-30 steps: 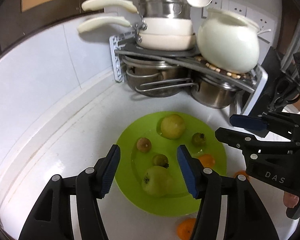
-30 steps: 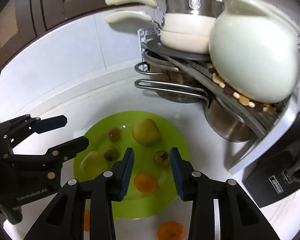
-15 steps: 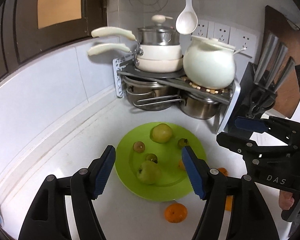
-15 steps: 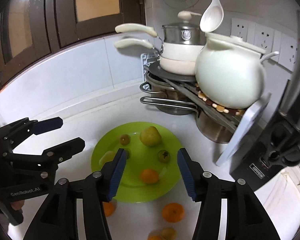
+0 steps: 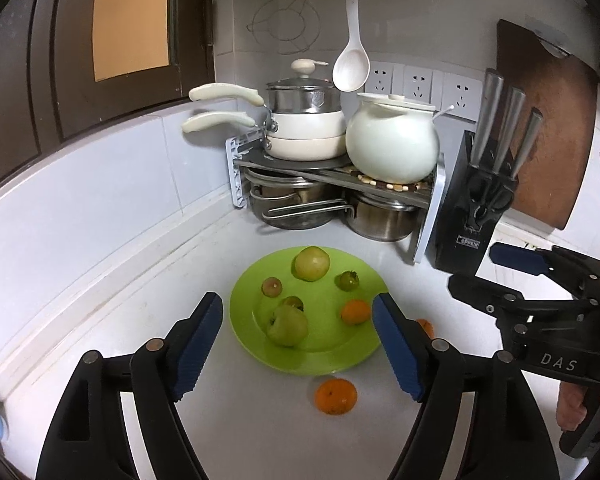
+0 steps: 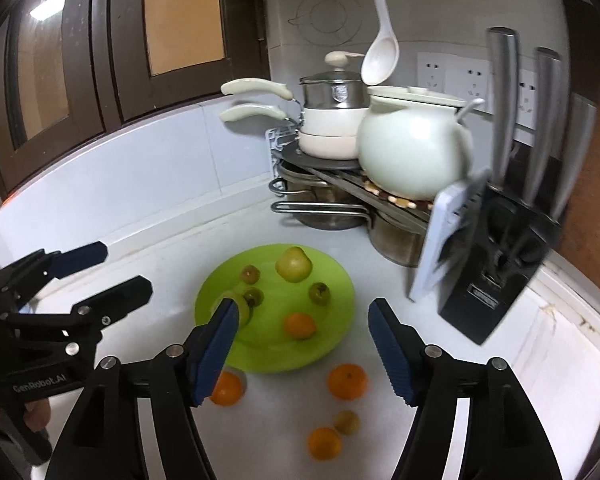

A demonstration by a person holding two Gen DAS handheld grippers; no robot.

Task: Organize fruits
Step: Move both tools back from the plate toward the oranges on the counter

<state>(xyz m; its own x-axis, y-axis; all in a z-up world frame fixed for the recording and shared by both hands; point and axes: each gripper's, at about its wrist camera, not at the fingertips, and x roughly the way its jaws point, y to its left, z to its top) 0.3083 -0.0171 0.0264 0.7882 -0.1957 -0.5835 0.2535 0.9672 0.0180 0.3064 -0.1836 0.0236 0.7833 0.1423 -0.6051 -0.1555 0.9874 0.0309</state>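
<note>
Pulled back and up from the plate over the last second: both grippers, with far more countertop and wall now in frame. Left gripper (image 5: pixel 298 336) with jaws spread wide, holding nothing, hovering over the near edge of the green plate (image 5: pixel 332 354). Right gripper (image 6: pixel 302 346) likewise gaping and empty, aimed at the same plate (image 6: pixel 336 332).

On the plate: a large yellow-green fruit (image 5: pixel 311 263) at the far side; a green apple (image 5: pixel 287 325) at the near left, stem dimple showing; an orange (image 5: pixel 355 311) toward the right; three small dull fruits, brownish (image 5: pixel 271 287), dark green (image 5: pixel 347 281), and one just behind the apple (image 5: pixel 292 302), probably the same kind, too small to tell.

Off the plate, on the white countertop (image 6: pixel 268 432): an orange near the left finger (image 6: pixel 227 389), another right of it (image 6: pixel 347 381), a third nearest the camera (image 6: pixel 324 443), touching or just beside a small yellowish fruit (image 6: pixel 346 422).

Behind: corner rack of pots (image 5: pixel 332 176), white round pot (image 5: pixel 392 140), knife block (image 5: pixel 474 208).
</note>
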